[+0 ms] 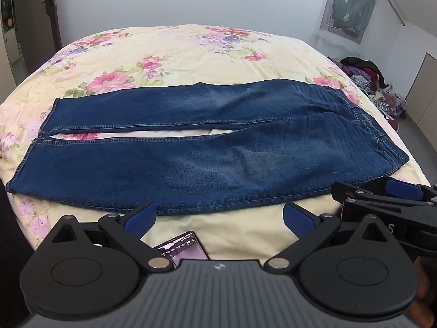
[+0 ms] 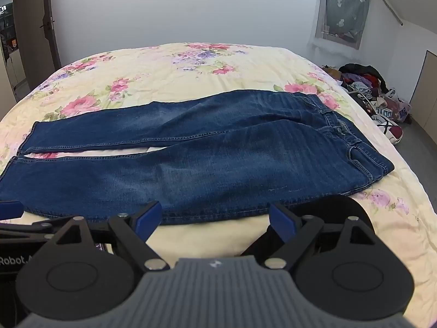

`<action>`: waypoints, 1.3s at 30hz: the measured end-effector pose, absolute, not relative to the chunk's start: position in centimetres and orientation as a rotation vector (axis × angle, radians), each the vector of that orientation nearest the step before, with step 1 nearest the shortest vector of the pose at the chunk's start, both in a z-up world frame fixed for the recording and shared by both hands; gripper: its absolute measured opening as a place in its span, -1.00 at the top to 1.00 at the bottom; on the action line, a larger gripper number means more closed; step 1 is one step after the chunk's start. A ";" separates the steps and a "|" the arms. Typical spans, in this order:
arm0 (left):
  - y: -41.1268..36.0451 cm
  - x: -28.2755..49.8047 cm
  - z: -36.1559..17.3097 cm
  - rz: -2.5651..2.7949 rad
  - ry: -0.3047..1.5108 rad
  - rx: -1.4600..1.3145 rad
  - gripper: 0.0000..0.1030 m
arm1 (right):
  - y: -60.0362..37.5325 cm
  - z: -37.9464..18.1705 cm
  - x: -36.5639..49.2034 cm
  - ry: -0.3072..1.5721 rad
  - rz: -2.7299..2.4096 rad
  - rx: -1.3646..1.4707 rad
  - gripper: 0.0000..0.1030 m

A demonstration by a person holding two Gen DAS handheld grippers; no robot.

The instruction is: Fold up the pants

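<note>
A pair of blue denim pants (image 1: 191,164) lies flat across the flowered bedspread (image 1: 177,54), waistband to the right, leg hems to the left, the two legs slightly apart. My left gripper (image 1: 218,218) hovers open just short of the near leg's edge, nothing between its blue pads. The right gripper (image 1: 382,194) shows at the right edge of the left wrist view. In the right wrist view the pants (image 2: 204,164) lie the same way, and my right gripper (image 2: 215,218) stands open just before the near hem line, holding nothing. The left gripper's blue pad (image 2: 9,209) peeks in at the left.
A phone (image 1: 183,250) lies on the bed under the left gripper. A heap of clothes and bags (image 2: 377,95) sits on the floor right of the bed. A door (image 2: 35,27) stands at the left, a curtained window (image 2: 344,8) at the far right.
</note>
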State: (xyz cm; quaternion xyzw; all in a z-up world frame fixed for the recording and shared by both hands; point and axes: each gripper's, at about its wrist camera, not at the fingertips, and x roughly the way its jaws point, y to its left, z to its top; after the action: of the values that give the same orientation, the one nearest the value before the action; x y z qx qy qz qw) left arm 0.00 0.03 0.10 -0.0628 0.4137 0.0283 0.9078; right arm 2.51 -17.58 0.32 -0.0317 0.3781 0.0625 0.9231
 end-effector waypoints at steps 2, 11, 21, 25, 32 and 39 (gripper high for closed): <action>-0.1 -0.1 0.2 0.056 0.846 -0.129 -1.00 | -17.6 0.4 2.4 0.772 0.130 -0.062 -0.59; -0.3 -0.4 0.5 0.061 0.851 -0.132 -1.00 | -17.9 1.0 2.1 0.772 0.129 -0.057 -0.59; -0.2 -0.3 0.4 0.061 0.852 -0.130 -1.00 | -17.8 0.8 2.1 0.771 0.126 -0.058 -0.59; -0.2 -0.3 0.5 0.061 0.852 -0.131 -1.00 | -17.8 0.7 2.3 0.773 0.125 -0.058 -0.59; -0.1 -0.3 0.4 0.059 0.852 -0.131 -1.00 | -17.8 0.7 2.3 0.771 0.124 -0.058 -0.59; -0.1 -0.3 0.4 0.060 0.852 -0.132 -1.00 | -17.8 0.7 2.3 0.770 0.124 -0.058 -0.59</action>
State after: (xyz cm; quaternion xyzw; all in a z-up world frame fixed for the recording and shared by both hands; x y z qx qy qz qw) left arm -0.32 -0.15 0.39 -0.0638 0.4129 0.0291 0.9081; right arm 2.27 -17.85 0.70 -0.0284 0.3754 0.0602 0.9245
